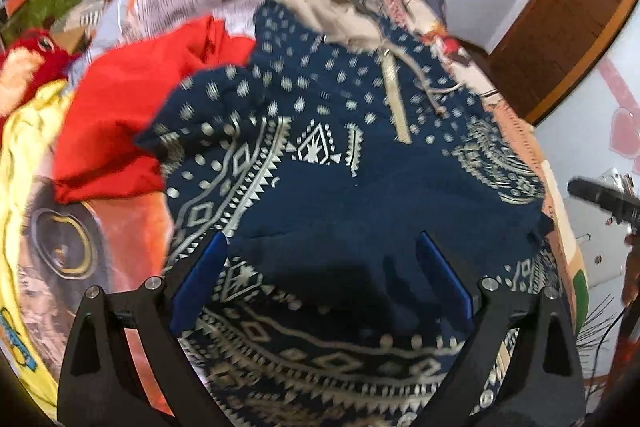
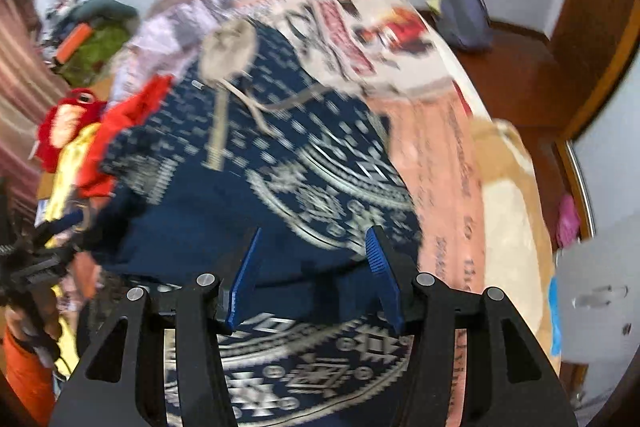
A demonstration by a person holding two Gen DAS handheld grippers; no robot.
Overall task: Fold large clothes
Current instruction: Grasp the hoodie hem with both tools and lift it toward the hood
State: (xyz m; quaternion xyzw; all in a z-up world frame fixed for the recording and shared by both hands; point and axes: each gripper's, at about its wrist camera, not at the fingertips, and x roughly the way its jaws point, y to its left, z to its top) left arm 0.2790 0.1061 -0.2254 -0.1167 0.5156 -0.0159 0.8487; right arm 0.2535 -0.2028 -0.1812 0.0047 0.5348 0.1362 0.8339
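Both your grippers hang over the navy hoodie (image 1: 320,155), angled down along it toward the hood. Your left gripper (image 1: 320,267) has its blue fingers (image 1: 200,279) spread wide, nothing between them, just above the folded lower part. Your right gripper (image 2: 316,267) is also released, fingers (image 2: 382,267) apart over the hem (the view is blurred, so whether they touch the cloth is unclear). The hoodie lies front up on the printed bedspread (image 2: 448,163), drawstrings (image 1: 424,83) loose across the chest. A red garment (image 1: 132,111) lies against its sleeve, beside yellow cloth (image 1: 24,163).
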